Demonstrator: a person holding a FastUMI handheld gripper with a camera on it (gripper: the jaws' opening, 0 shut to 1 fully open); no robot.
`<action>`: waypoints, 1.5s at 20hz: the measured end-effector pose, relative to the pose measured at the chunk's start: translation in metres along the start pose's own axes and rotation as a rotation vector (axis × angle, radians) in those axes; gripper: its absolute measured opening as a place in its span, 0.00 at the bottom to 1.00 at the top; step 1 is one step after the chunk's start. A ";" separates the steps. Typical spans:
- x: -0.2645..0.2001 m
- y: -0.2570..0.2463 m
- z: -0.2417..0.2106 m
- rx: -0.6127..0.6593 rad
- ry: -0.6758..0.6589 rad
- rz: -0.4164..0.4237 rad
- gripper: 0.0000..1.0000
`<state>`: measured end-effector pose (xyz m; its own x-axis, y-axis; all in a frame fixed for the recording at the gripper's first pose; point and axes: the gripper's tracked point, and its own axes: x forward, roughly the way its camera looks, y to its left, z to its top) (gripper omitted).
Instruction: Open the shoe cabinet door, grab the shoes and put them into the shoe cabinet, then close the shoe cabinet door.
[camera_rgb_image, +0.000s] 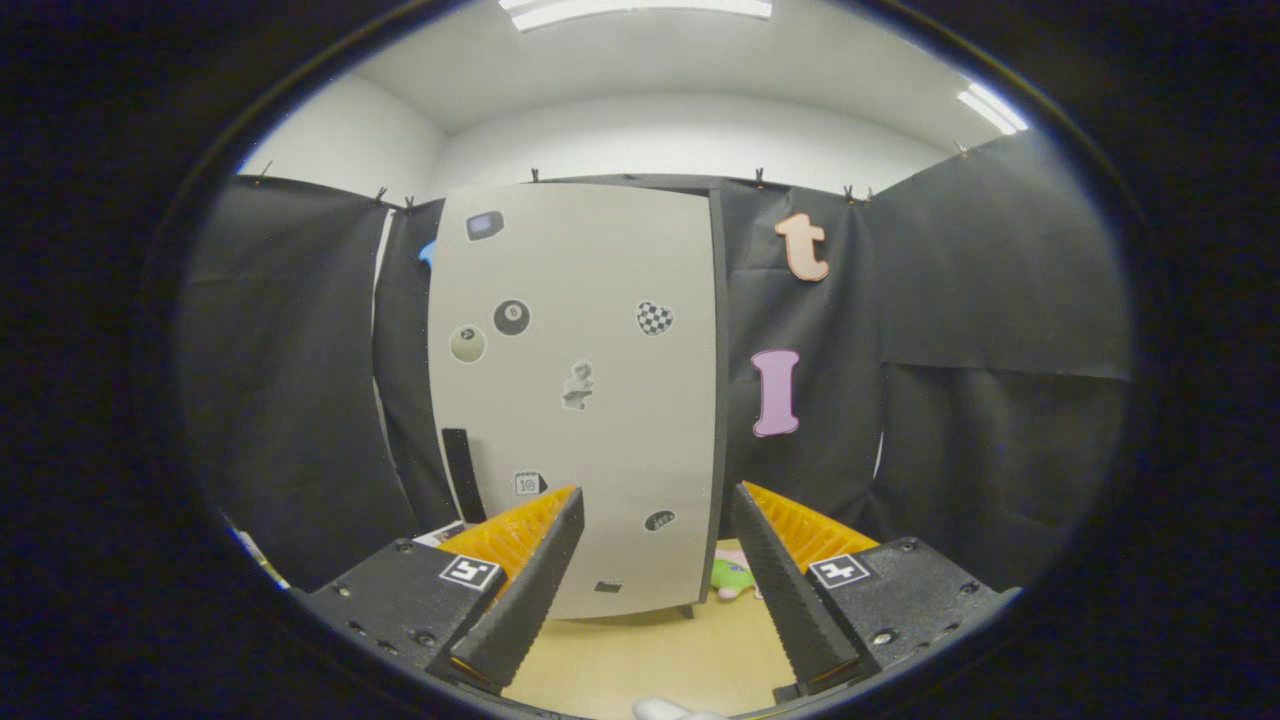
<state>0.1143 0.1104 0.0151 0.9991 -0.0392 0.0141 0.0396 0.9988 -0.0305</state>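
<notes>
The shoe cabinet (590, 400) stands upright beyond my fingers, its pale grey door shut and dotted with several stickers. A black vertical handle (462, 472) sits low on the door's left side. My gripper (655, 520) is open, its two black ribbed fingers (530, 590) spread wide with nothing between them, held some way short of the door. A green and pink shoe (733, 577) lies on the floor by the cabinet's lower right corner, partly hidden behind my right finger. A white tip of something (665, 709) pokes in at the very bottom.
Black cloth walls (1000, 350) close in the booth on both sides and behind the cabinet. A tan wooden floor (650, 650) spreads between me and the cabinet's base.
</notes>
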 end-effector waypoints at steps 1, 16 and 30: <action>-0.001 -0.003 0.001 0.002 -0.002 -0.007 0.97; -0.016 -0.018 -0.015 0.016 0.018 -0.025 0.97; -0.010 -0.010 -0.023 -0.008 0.014 -0.009 0.97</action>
